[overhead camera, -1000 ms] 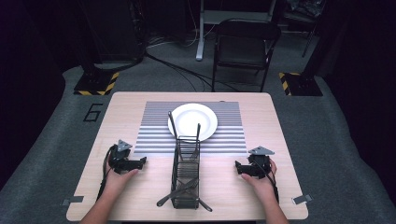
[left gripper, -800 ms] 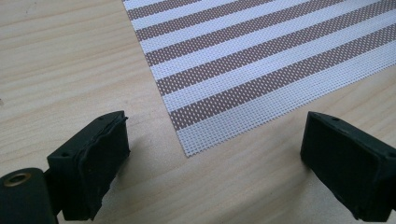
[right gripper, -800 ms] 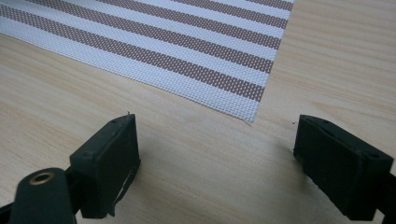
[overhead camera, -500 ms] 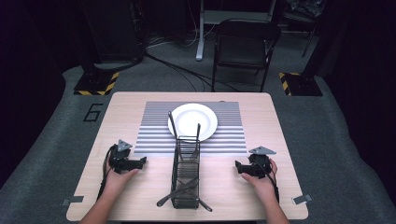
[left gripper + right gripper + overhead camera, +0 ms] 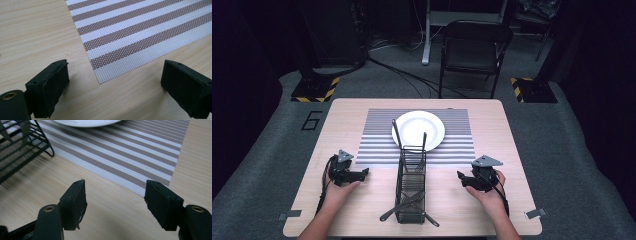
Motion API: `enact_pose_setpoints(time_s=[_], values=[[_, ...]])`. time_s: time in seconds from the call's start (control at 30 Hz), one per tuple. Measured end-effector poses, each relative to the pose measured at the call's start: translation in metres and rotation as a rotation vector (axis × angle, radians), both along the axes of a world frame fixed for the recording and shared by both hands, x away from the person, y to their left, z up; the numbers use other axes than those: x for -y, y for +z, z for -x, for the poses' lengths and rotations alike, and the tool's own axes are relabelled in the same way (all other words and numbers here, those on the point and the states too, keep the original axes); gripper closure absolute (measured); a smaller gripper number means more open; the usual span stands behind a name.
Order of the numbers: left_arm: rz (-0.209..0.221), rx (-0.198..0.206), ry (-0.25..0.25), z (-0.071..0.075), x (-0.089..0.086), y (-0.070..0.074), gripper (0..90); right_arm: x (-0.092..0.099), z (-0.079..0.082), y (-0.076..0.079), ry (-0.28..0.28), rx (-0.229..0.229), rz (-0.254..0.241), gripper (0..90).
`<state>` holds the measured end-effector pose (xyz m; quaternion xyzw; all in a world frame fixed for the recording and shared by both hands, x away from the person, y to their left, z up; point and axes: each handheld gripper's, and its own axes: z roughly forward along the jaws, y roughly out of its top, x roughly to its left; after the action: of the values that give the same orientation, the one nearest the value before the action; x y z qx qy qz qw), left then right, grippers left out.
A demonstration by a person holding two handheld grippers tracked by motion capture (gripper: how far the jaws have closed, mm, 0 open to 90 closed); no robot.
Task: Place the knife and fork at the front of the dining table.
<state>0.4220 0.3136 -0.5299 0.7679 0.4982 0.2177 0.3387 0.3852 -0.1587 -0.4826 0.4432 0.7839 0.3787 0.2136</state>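
While your hands rest low on the tabletop point(image 5: 352, 125), each one holds a hand-held gripper with its jaws spread wide apart and nothing between them. Your left hand-held gripper point(image 5: 362, 173) sits at the near left of the wooden surface, its jaws pointing inward toward the middle; from the left gripper view point(image 5: 115, 80) you can see the near corner of the striped placemat point(image 5: 140, 32) lying just ahead of the open jaws, with bare wood between the pads. Your right hand-held gripper point(image 5: 460, 177) sits opposite, at the near right, also pointing inward; in the right gripper view point(image 5: 115, 197) its two black jaws frame bare wood, and the placemat's edge runs diagonally just beyond them.

Between your two hands stands a black wire rack point(image 5: 411, 187), long and narrow, running from the near edge of the tabletop up to the placemat. Dark utensils point(image 5: 404, 205) lie across its near end, sticking out on both sides, and two more dark handles rise from its far end. Just behind the rack, a white plate point(image 5: 418, 129) rests on the placemat; its rim shows at the top of the right gripper view.

Beyond the tabletop, a black folding chair point(image 5: 474, 50) stands on the grey floor.
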Motion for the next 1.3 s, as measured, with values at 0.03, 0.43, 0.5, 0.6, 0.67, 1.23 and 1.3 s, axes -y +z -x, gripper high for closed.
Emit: enact_pose_setpoints(time_s=[0.03, 0.43, 0.5, 0.6, 0.67, 1.23, 1.3], values=[[-0.001, 0.0, 0.0, 0.0, 0.0, 0.0, 7.8, -0.003, 0.0, 0.003, 0.008, -0.003, -0.002, 32.4], [-0.001, 0.0, -0.001, 0.0, 0.0, 0.0, 7.8, -0.033, -0.003, 0.042, 0.121, -0.038, -0.05, 42.3], [-0.002, 0.0, -0.001, 0.0, 0.0, 0.0, 7.8, -0.035, -0.005, 0.045, 0.127, -0.034, -0.049, 42.9], [-0.001, 0.0, -0.001, 0.0, 0.0, 0.0, 7.8, -0.04, -0.007, 0.054, 0.142, -0.028, -0.063, 45.9], [-0.001, 0.0, -0.001, 0.0, 0.0, 0.0, 7.8, -0.044, -0.009, 0.06, 0.155, -0.017, -0.062, 47.2], [0.0, 0.001, -0.001, 0.0, 0.0, 0.0, 7.9, -0.076, -0.022, 0.086, 0.251, -0.005, -0.107, 59.7], [0.0, 0.001, -0.004, 0.0, 0.0, 0.0, 8.0, -0.08, -0.024, 0.088, 0.265, -0.005, -0.107, 60.7]])
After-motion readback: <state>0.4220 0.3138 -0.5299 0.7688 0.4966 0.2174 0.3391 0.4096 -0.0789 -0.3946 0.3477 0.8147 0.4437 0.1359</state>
